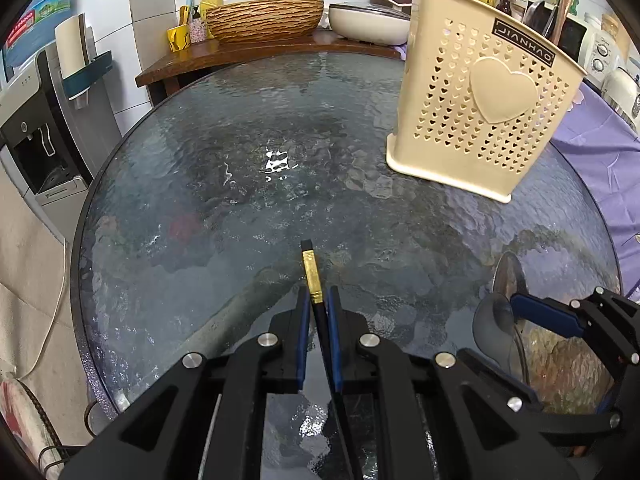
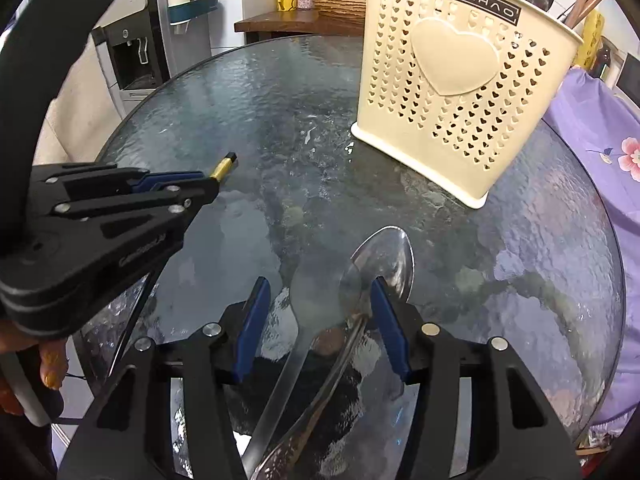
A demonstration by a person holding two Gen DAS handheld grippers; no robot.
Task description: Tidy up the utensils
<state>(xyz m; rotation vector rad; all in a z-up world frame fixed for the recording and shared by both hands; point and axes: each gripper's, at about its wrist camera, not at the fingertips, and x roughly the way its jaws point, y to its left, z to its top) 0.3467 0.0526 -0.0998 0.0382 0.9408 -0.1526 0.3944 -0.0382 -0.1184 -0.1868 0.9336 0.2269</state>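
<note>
My left gripper (image 1: 319, 300) is shut on a black chopstick with a gold band (image 1: 312, 272); its end sticks out past the fingertips over the glass table. It also shows in the right wrist view (image 2: 225, 165), held by the left gripper (image 2: 208, 180). My right gripper (image 2: 320, 292) is open around a metal spoon (image 2: 384, 260) lying on the table, with a clear plastic spoon (image 2: 316, 300) beside it between the jaws. The right gripper (image 1: 520, 306) shows at the spoon (image 1: 508, 276) in the left wrist view. A cream perforated utensil holder (image 1: 480, 96) (image 2: 456, 80) stands at the far right.
The round glass table (image 1: 240, 140) (image 2: 240, 100) has a dark rim. A purple cloth (image 2: 600, 140) lies to the right. Behind are a wooden shelf with a wicker bowl (image 1: 264, 20), a pan (image 1: 368, 20) and a water dispenser (image 1: 36, 128).
</note>
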